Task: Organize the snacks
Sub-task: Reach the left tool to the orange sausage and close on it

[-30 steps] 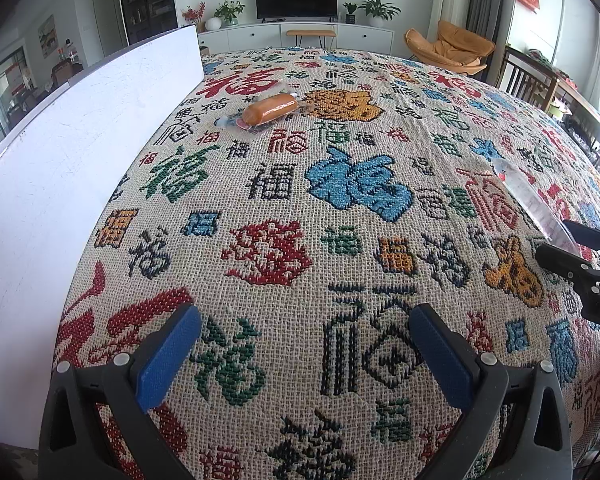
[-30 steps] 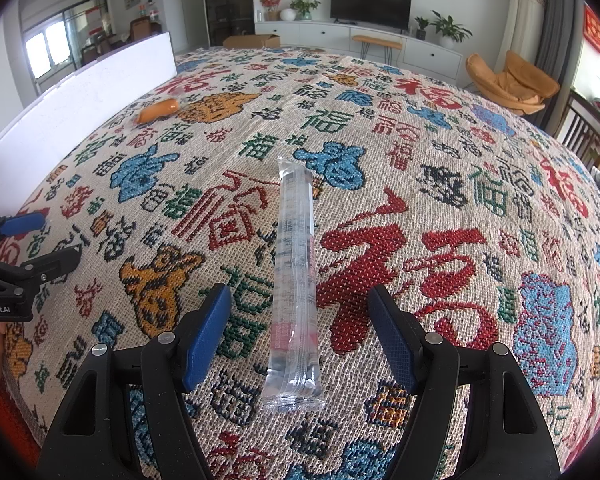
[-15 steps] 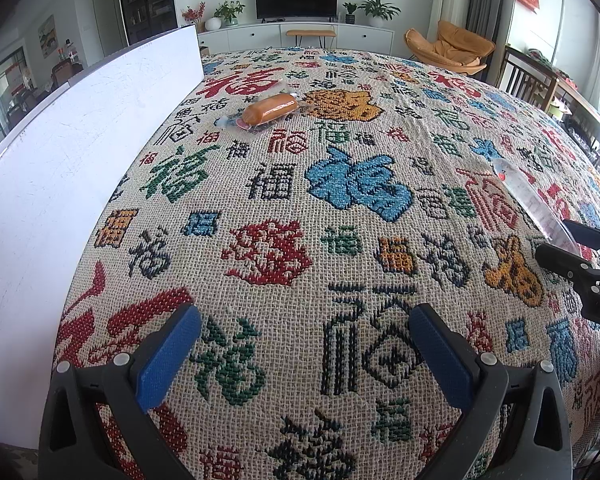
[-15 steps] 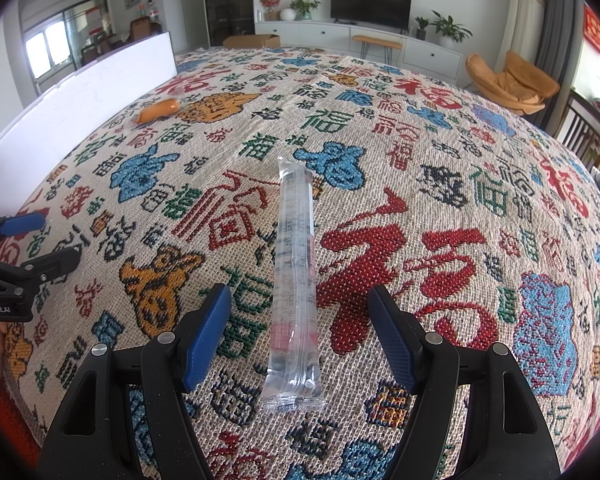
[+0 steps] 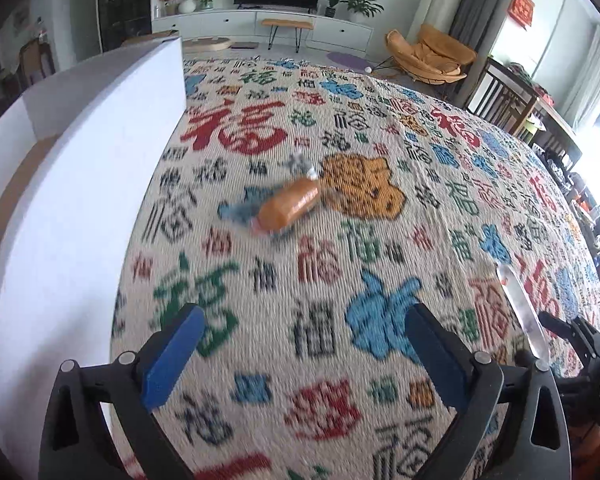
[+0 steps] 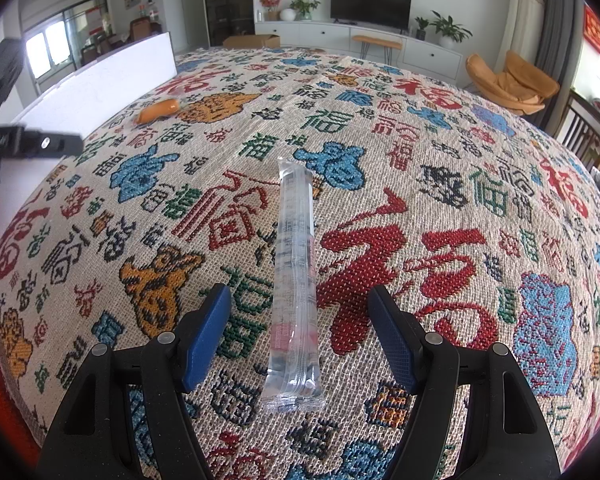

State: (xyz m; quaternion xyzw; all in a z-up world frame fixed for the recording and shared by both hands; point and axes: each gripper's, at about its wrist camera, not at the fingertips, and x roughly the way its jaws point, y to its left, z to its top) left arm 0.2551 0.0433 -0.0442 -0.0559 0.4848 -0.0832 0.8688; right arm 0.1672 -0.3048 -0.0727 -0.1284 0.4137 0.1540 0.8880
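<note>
While wrapped, orange sausage (image 5: 289, 209), clear tube pack (image 6: 295, 280).

Both the left gripper (image 5: 304, 350) and the right gripper (image 6: 300, 326) point toward twelve o'clock, jaws spread wide, empty.

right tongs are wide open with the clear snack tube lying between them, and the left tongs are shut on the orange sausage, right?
Not quite. The left tongs are open and hold nothing; the orange sausage lies on the tablecloth well ahead of them, as the left wrist view shows. The rest stands: the right tongs are wide open with the clear snack tube lying between them.
</note>
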